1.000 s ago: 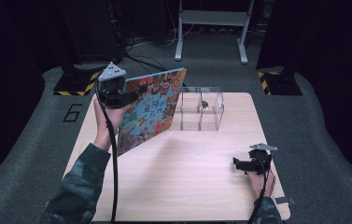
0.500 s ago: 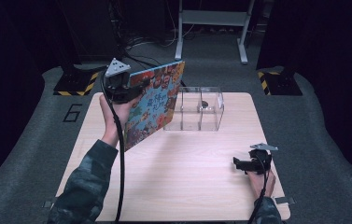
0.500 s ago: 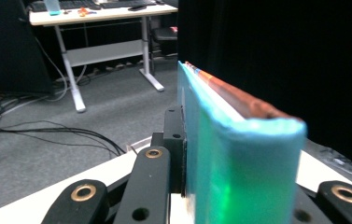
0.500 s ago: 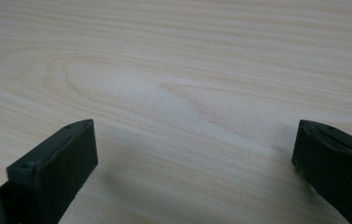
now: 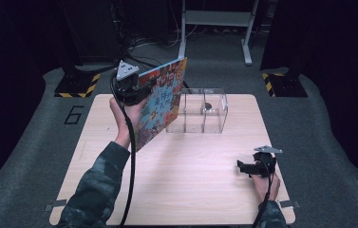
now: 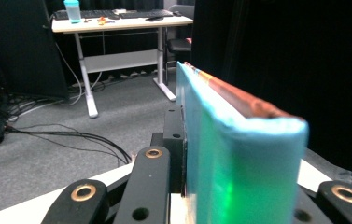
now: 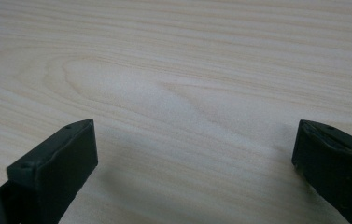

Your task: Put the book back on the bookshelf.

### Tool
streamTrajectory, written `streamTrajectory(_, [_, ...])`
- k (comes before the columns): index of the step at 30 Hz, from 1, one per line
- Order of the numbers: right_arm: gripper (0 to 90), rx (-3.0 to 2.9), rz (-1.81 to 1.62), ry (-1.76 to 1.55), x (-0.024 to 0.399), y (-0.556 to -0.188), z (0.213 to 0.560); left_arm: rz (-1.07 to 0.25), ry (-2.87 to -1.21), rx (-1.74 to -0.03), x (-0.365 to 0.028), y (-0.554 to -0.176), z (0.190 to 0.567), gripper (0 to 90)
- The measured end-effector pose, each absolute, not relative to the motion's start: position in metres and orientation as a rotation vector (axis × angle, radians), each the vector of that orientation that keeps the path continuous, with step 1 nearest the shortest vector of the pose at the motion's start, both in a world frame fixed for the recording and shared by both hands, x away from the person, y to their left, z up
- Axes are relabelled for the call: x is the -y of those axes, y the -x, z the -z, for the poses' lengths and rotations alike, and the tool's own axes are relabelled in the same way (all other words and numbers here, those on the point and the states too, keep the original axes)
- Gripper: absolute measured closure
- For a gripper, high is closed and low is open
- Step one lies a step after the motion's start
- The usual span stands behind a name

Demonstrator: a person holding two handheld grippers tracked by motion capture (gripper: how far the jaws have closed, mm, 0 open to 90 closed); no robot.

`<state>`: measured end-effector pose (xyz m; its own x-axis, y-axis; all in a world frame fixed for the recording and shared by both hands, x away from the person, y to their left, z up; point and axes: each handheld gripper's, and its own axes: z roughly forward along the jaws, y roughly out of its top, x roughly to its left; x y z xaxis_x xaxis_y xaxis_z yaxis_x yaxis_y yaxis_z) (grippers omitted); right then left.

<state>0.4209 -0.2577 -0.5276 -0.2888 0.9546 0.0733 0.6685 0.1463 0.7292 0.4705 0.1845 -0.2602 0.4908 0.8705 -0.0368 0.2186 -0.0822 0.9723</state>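
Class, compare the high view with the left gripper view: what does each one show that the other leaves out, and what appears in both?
High view alone: the book's colourful cover, the clear divided box, the wooden table and the right gripper low over it. Left gripper view alone: the book's teal edge close up, a desk carrying a keyboard and a blue container. Shared: the left gripper clamped on the book.

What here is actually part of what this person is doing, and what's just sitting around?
In use:
- colourful picture book, clamped upright in the left gripper
- clear plastic two-compartment box beside it, likely its target

Idle:
- right gripper, open, low over the bare wooden table
- desk with keyboards behind
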Motion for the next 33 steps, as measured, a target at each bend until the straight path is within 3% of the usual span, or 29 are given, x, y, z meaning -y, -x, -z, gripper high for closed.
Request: streamTrajectory(33, [0.0, -2.024, -0.93, -1.558, 0.256, -0.421, 0.527, -0.751, -1.536, -0.971, -0.168, -0.487, 0.285, 80.6])
